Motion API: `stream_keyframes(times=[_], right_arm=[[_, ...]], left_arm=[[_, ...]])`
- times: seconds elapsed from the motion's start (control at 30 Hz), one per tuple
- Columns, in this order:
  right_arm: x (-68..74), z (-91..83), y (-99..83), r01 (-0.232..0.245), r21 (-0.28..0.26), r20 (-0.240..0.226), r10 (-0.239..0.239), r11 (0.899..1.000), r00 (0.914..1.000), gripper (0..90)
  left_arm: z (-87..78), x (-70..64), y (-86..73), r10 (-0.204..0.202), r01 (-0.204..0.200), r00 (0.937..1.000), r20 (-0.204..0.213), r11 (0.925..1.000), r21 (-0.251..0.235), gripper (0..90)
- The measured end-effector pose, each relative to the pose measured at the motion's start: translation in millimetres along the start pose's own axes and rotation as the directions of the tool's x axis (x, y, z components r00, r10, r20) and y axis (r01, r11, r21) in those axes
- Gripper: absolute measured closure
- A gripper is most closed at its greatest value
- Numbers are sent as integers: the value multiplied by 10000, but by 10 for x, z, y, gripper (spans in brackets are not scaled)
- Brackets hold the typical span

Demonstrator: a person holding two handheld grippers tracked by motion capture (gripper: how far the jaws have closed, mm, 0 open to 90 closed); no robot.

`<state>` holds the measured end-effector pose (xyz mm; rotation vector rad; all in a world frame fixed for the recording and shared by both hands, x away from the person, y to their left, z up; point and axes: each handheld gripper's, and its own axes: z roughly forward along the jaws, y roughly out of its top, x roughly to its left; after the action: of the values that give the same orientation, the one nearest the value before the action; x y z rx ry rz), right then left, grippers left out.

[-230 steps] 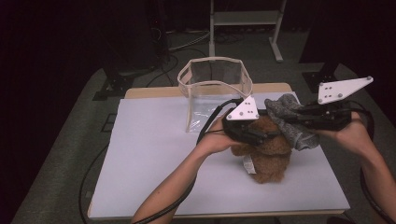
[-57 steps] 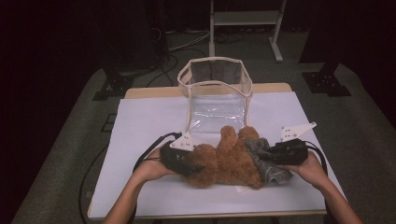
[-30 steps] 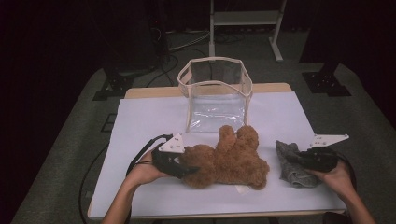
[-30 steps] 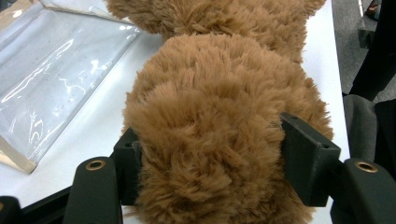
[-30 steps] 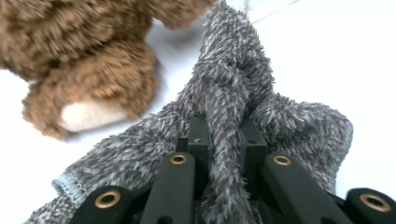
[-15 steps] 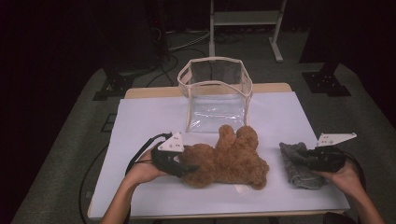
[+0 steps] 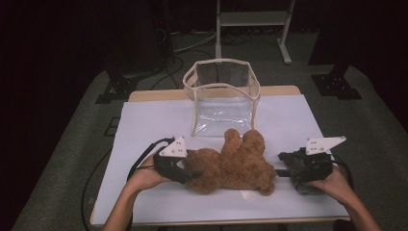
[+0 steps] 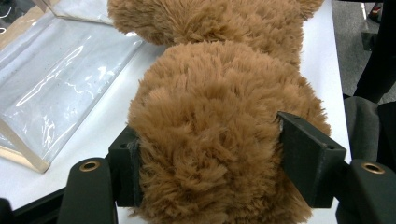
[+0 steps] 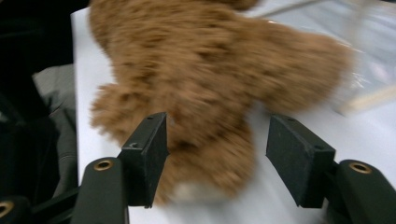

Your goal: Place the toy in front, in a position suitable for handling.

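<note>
Shaggy brown plush teddy bear (image 7: 233, 166), thick-piled and rounded, lying flat on the white table sheet (image 7: 144, 120) near the front edge, limbs pointing toward the bag behind. Left gripper (image 7: 185, 174) at the bear's left end, black blocky jaws pressed into the fur on both sides, clamped on a plump rounded part of the plush; seen close in the left gripper view (image 8: 210, 163), pile bulging between the flat pads. Right gripper (image 7: 281, 171) just off the bear's right end, jaws spread wide with nothing between them; in the right gripper view (image 9: 215, 154), blurred fur just ahead of the parted jaws. Grey, soft, crumpled cloth (image 7: 308, 186) under the right hand (image 7: 332, 185), beside the bear, near the right front corner of the sheet. Small white tag (image 7: 248, 195) poking out beneath the bear at the front.

Behind the bear, clear vinyl bag (image 7: 221, 98) with cream fabric trim, boxy, upright, mouth open upward, glossy and creased, its base just beside the bear's raised limbs. Bare wooden tabletop strip (image 7: 154, 95) beyond the sheet. Black cable (image 7: 144, 154) looping from the left gripper across the sheet.

Open sheet to the left of the bag and at the far right; little room between bear and front edge. Grey carpet (image 7: 72, 159) around the table, metal stand (image 7: 252, 21) in the dark behind.
</note>
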<state>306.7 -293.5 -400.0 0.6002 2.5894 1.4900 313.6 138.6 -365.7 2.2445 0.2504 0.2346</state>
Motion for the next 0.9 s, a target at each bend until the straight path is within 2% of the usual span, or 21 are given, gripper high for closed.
stream_keyframes(times=[0.07,0.13,0.17,0.27,0.33,0.43,0.6,0.73,0.77,0.8,0.83,0.87,0.9], right_arm=[[18,49,9,129,-9,-106,-130,9999,9999,350],[51,173,25,428,89,-275,-425,9990,9987,344],[43,264,27,467,109,-456,-462,9988,9979,335],[20,356,30,422,35,-677,-418,9991,9968,335],[14,375,32,412,-39,-731,-414,9991,9965,335],[6,434,33,474,-117,-974,-483,9988,9941,341],[7,458,8,392,-160,-1035,-407,9991,9938,360],[9,469,5,343,-223,-1112,-366,9992,9931,406],[24,485,18,407,-234,-1119,-430,9989,9928,457],[32,488,24,423,-244,-1141,-448,9988,9925,495],[32,488,24,423,-244,-1141,-448,9988,9925,495],[38,491,31,537,-301,-1145,-568,9981,9918,534],[47,484,47,483,-403,-1196,-528,9980,9914,612]], left_arm=[[-8,-1,-7,44,-44,10000,2,10000,-1,308],[-34,-6,-23,199,-199,9998,-79,9998,10,291],[-48,-10,-38,277,-277,9995,-135,9996,-21,266],[-96,-38,-116,309,-309,9987,-416,9995,-9,229],[-122,-50,-191,241,-245,9985,-485,9997,-95,225],[-146,-68,-341,-150,127,9972,-726,9994,-318,218],[-177,-124,-446,-218,181,9961,-853,9988,-448,221],[-142,-141,-495,-588,560,9961,-656,9975,-442,329],[-118,-149,-490,-632,604,9960,-632,9971,-455,417],[-93,-168,-469,-580,546,9963,-631,9971,-536,449],[-93,-168,-469,-580,546,9963,-631,9971,-536,468],[-92,-171,-451,-601,558,9962,-623,9961,-687,468],[-107,-166,-433,-642,590,9961,-607,9947,-845,514]])
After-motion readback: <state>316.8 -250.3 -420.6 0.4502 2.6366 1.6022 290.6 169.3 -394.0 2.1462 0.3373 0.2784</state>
